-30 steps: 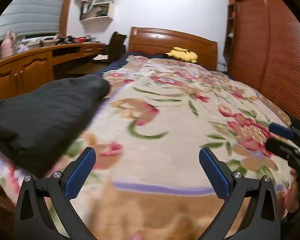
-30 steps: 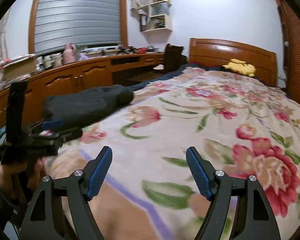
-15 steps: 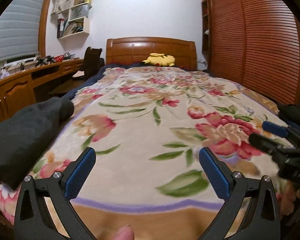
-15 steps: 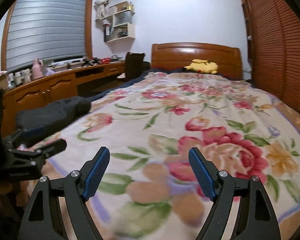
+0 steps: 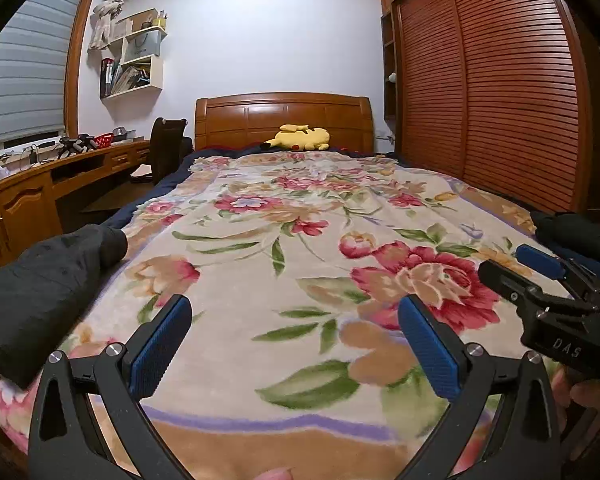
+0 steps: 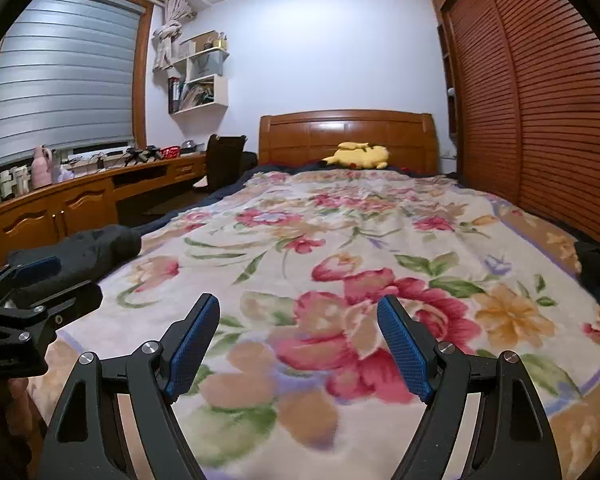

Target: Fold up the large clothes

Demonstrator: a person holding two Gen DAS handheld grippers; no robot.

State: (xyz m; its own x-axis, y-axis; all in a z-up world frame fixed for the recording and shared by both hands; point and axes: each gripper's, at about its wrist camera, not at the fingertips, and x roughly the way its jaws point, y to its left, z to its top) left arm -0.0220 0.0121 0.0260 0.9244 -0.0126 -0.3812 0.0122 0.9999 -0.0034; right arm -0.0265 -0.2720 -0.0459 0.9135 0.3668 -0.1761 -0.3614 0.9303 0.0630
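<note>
1. The left tongs (image 5: 294,344) hang above the foot end of the bed, their blue-padded fingers (image 5: 160,344) spread wide with nothing between them.
2. The right tongs (image 6: 298,346) hover alongside, over the same end of the floral blanket (image 6: 340,240), and are likewise spread wide and empty.
3. In the left wrist view the right tongs (image 5: 540,276) show at the right edge, side-on; in the right wrist view the left tongs (image 6: 32,292) show at the left edge.
4. A dark folded garment (image 5: 40,280) lies on the left edge of the bed, to the left of and a little beyond the left tongs, apart from their fingers.
5. In the right wrist view that dark folded garment (image 6: 88,248) sits just behind the left tongs, well to the left of the right tongs.
6. A second dark garment (image 5: 572,232) lies at the right edge of the bed, beyond the right tongs; only part of it shows (image 6: 598,264), so its shape is unclear.
7. Neither tongs touch either garment.
8. The blanket between the tongs and the wooden headboard (image 5: 282,120) lies flat.
9. A yellow plush toy (image 5: 300,138) rests at the headboard, far from both tongs.
10. A slatted wooden wardrobe (image 5: 500,100) lines the right side, and a wooden tabletop (image 6: 100,176) with cluttered items runs along the left.
</note>
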